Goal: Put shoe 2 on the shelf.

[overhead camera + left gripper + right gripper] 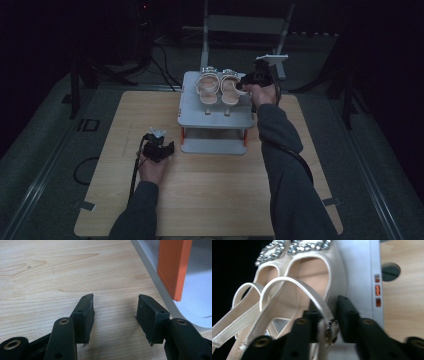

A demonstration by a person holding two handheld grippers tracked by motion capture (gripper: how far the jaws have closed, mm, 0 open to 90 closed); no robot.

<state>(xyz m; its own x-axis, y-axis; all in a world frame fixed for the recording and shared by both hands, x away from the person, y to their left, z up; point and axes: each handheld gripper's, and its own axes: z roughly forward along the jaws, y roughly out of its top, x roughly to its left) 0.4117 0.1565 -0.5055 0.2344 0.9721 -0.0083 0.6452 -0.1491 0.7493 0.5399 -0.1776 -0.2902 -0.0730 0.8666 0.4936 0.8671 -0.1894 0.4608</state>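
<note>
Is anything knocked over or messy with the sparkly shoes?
Nothing stands out. Both sandals sit side by side on top of the grey rack, toes pointing the same way. The right claw is at the nearer sandal's strap, with its buckle between the jaws. The left claw is open over the wooden table.

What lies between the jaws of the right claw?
In the right gripper view, the strap of the right sandal, with its buckle, passes between the jaws of the right claw; they do not clamp it.
</note>
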